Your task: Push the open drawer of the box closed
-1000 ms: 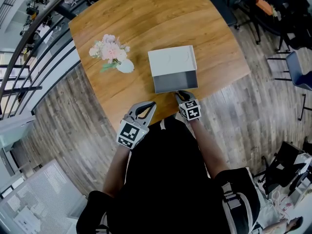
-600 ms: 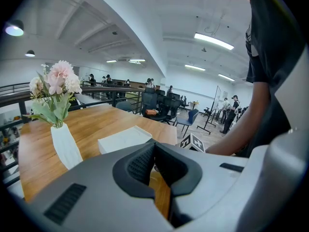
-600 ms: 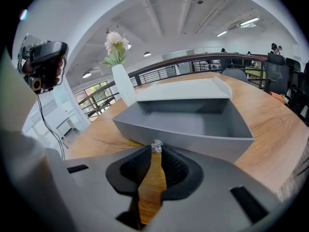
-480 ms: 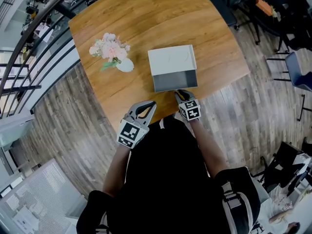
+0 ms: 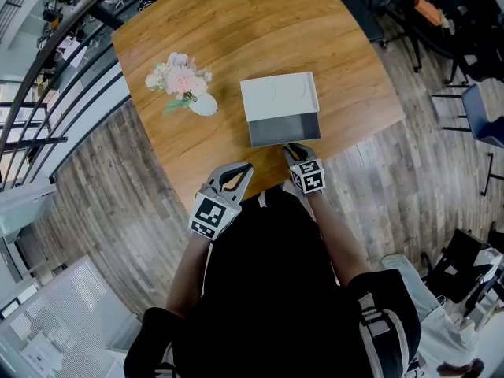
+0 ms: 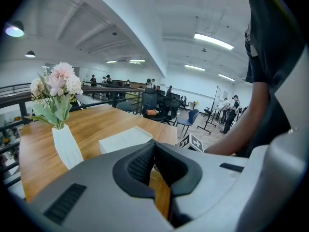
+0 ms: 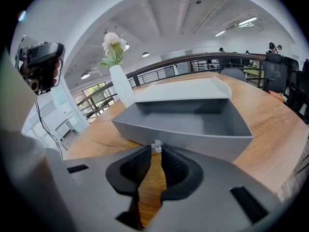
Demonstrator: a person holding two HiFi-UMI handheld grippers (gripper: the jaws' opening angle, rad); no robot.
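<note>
Right tongs [image 5: 290,150] forward, on drawer knob [image 7: 156,147]

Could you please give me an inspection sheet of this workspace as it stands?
Surface: brown wooden table with rounded corners.
Job's things: white box, its grey drawer open toward the person, empty.
Clutter: white vase of pink flowers, left of the box, apart.
Tongs: left tongs shut, empty, by the table's near edge; right tongs shut on the drawer's small silvery knob.
Cables: nothing seen.
Surroundings: dark metal railing, blue chair, grey plank floor.
</note>
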